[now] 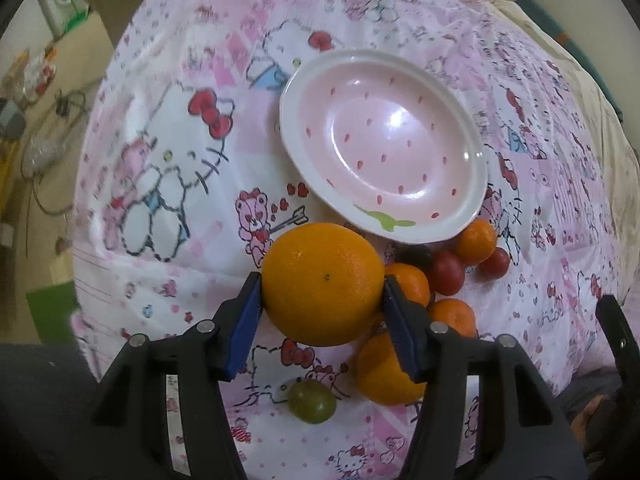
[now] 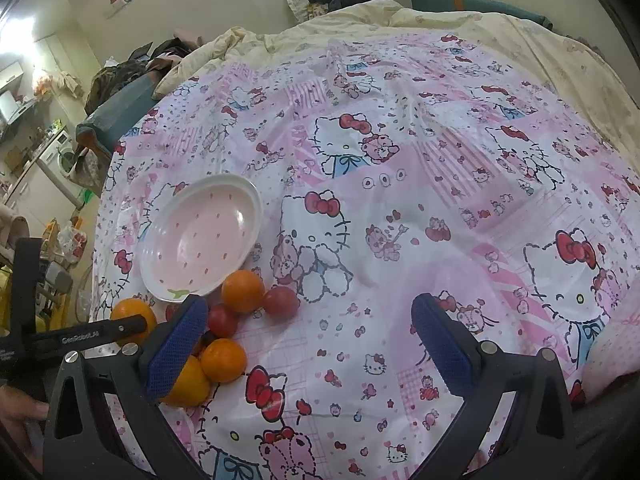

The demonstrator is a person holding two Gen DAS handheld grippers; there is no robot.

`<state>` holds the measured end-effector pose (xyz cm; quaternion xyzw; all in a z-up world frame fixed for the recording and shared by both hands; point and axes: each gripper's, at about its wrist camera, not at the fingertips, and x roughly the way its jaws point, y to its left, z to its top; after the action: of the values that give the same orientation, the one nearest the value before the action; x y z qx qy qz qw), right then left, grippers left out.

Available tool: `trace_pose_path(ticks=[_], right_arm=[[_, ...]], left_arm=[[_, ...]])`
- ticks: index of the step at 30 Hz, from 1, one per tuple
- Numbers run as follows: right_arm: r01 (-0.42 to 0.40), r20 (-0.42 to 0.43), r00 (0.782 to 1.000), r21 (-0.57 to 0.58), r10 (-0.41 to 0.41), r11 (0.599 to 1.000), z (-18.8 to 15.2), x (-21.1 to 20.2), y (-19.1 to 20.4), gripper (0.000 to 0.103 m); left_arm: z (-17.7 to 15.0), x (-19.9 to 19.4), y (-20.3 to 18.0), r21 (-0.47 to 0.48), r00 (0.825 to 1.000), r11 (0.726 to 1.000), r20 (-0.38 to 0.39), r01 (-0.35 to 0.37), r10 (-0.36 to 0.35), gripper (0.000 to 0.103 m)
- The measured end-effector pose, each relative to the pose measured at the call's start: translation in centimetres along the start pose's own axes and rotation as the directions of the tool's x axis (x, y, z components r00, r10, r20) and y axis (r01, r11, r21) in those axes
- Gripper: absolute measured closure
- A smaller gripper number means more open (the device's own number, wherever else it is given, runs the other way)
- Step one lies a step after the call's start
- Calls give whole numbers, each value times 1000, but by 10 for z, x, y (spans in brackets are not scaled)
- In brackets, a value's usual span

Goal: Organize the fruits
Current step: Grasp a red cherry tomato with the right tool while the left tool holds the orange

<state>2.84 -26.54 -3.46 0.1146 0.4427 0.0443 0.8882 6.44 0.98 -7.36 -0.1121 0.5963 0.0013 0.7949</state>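
1. Left wrist view: the large orange (image 1: 323, 283) sat between the blue pads (image 1: 245, 328) of the left claw (image 1: 323, 288), both pads pressed against its sides, so the claw was closed on it at roughly half its spread.
2. The orange sat just in front of the near rim of the pink dish (image 1: 384, 142), above the patterned cloth (image 1: 180, 152); whether it touched the cloth could not be told.
3. To its right lay a cluster of fruit: small oranges (image 1: 476, 242), red tomatoes (image 1: 448, 272) and a dark fruit (image 1: 416, 254) just under the dish's rim.
4. Another orange (image 1: 384, 372) lay partly behind the right pad, and a green fruit (image 1: 312, 402) lay on the cloth between the claw's arms.
5. The dish held nothing; its pink inside bore red flecks and a green mark near the rim.
6. In the right wrist view, the right claw (image 2: 308, 344) stood wide open with nothing between its pads, over bare cloth to the right of the fruit cluster.
7. The cloth covered a bed with a cream quilt (image 2: 440, 20) beyond it.
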Motion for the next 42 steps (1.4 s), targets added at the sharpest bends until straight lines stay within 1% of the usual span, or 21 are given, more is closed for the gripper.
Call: trace_pose_path(ticks=[2, 5, 7, 9, 12, 15, 17, 18, 20, 21, 23, 26, 30, 32, 33, 35, 39, 42], right_arm=[[-4, -1, 1000, -1, 4, 1000, 0, 0, 1, 0], [-23, -21, 1000, 4, 23, 1000, 2, 0, -2, 0], [-87, -59, 995, -3, 87, 996, 10, 2, -4, 0], [-155, -100, 983, 11, 156, 988, 23, 5, -12, 0], [-209, -140, 967, 33, 212, 977, 43, 14, -21, 3], [-229, -195, 952, 54, 235, 972, 54, 33, -23, 10], [-252, -268, 927, 70, 261, 965, 55, 54, -20, 23], [-258, -295, 917, 71, 267, 964, 55, 62, -18, 27], [-261, -362, 897, 35, 256, 965, 51, 80, -10, 39], [-265, -406, 882, -13, 237, 964, 46, 91, -2, 40], [-269, -446, 871, -86, 204, 959, 39, 101, 9, 41], [-260, -480, 868, -225, 125, 939, 27, 111, 28, 43], [-245, -492, 870, -351, 45, 904, 15, 124, 42, 47], [-233, -481, 877, -427, -1, 874, 11, 128, 49, 63], [-229, -475, 880, -460, -20, 858, 9, 130, 52, 64], [-230, -475, 879, -482, -32, 845, 8, 134, 54, 68], [-244, -469, 883, -471, -6, 847, 10, 129, 52, 69], [-250, -447, 894, -454, 24, 855, 20, 115, 43, 69]], left_arm=[[-1, -8, -2, 19, 1000, 1000, 18, -5, 5, 49], [-1, -20, -4, 42, 999, 999, 37, 11, -12, 49], [-1, -25, -4, 45, 999, 999, 39, 20, -22, 49], [-2, -29, -2, 46, 999, 999, 45, 17, -19, 49], [-2, -32, 1, 47, 998, 999, 64, -9, 6, 49], [-2, -32, 9, 14, 998, 1000, 65, 1, -2, 49], [-1, -32, 12, -4, 998, 1000, 60, 11, -11, 49], [-1, -32, 13, -7, 998, 1000, 59, 10, -10, 49], [0, -32, 13, -9, 998, 1000, 57, 11, -10, 49], [0, -32, 13, -9, 998, 1000, 57, 13, -13, 49], [0, -32, 12, -12, 998, 1000, 56, 26, -25, 49], [0, -34, 11, -6, 998, 1000, 59, 27, -27, 49], [2, -34, 12, -3, 998, 1000, 59, 22, -22, 49], [3, -31, 10, 4, 998, 1000, 56, 19, -20, 49], [3, -30, 10, 4, 998, 1000, 54, 16, -16, 49], [4, -27, 8, 5, 999, 1000, 52, 7, -7, 49], [4, -26, 7, 10, 998, 1000, 57, 0, 0, 49], [3, -26, 7, 15, 998, 1000, 63, -17, 16, 49]])
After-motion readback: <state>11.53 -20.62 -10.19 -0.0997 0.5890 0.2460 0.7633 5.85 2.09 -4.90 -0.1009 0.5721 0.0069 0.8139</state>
